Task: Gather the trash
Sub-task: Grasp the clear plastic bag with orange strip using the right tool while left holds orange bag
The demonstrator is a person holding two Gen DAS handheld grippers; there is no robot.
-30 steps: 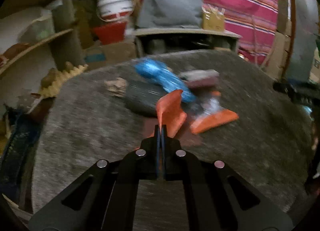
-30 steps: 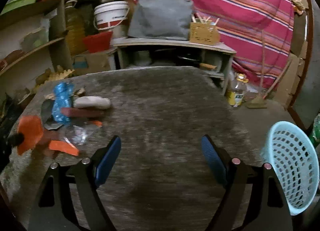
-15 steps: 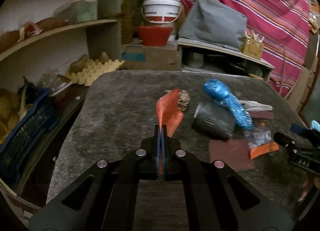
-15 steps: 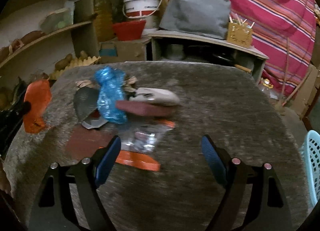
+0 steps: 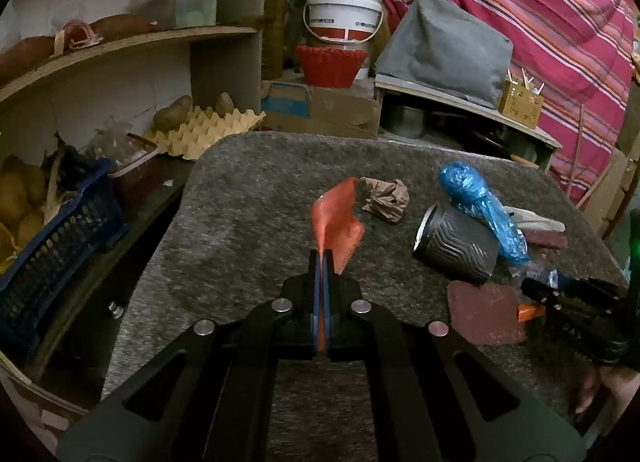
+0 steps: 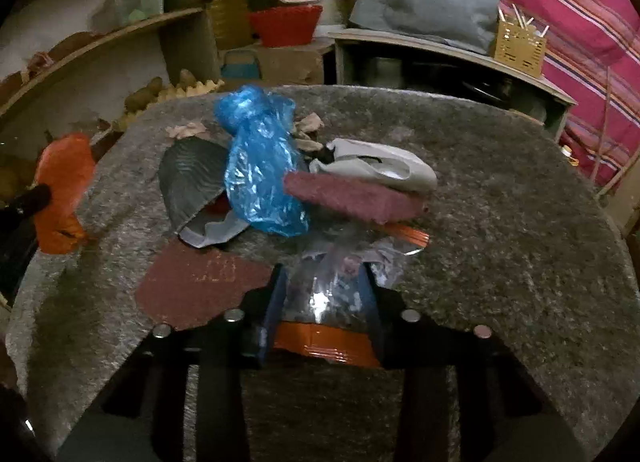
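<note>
Since half a second ago the right gripper (image 6: 322, 298) has come down from above the pile and narrowed its fingers around the clear plastic wrapper with the orange strip (image 6: 326, 336); the blue pads sit close on either side of it, though whether they have pinched it yet cannot be told. The left gripper (image 5: 322, 262) stays clamped on the orange scrap (image 5: 336, 222), lifted clear of the grey felt table (image 5: 248, 222) near its left edge. The rest of the trash lies towards the table's far-left part in the right wrist view: the blue plastic bag (image 6: 260, 166) draped over the dark ribbed cup (image 6: 188, 178) on its side, a crumpled brown paper (image 5: 386, 198) behind, a maroon flat piece (image 6: 200, 286) touching the right gripper's left finger, and a maroon bar (image 6: 352, 198) with a grey-white wrapper (image 6: 380, 166) on it, just beyond the clear wrapper. Shelves with an egg tray (image 5: 204, 132) stand off the left edge.
</note>
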